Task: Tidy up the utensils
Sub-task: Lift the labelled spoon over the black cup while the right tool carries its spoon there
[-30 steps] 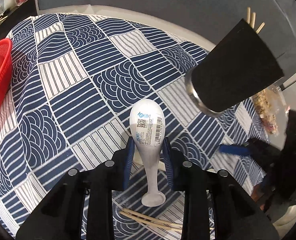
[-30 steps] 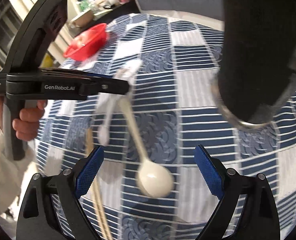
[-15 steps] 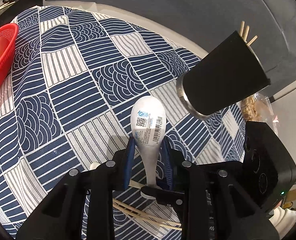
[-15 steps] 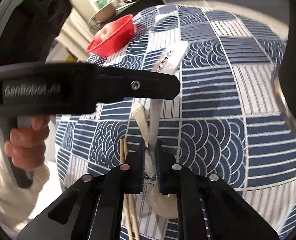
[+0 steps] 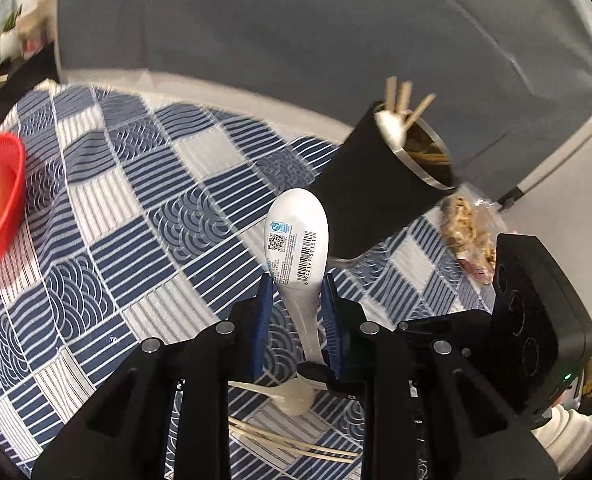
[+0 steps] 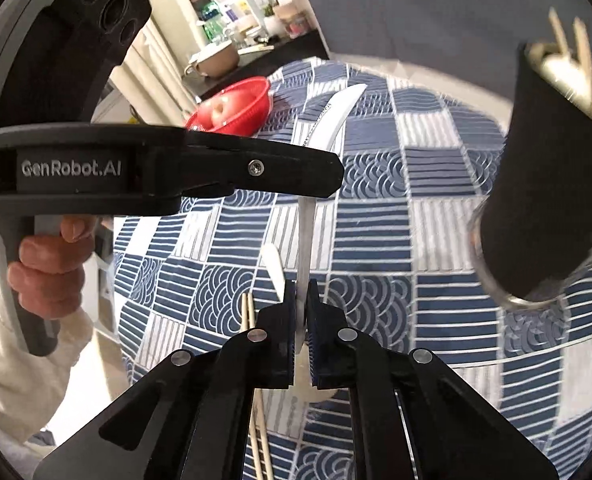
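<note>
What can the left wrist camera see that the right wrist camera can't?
Only the left wrist view shows the barcode sticker on the white rice paddle and a snack bag. Only the right wrist view shows the person's hand, the "GenRobot.AI" lettering on the left hand-held gripper, and a shelf of bottles. Both show the paddle held at both ends, the black utensil cup, the red basket, loose chopsticks and a cream spoon.

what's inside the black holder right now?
In the black holder: wooden chopsticks poking above the rim and a white spoon end. The opaque wall covers their lower parts and anything deeper.
</note>
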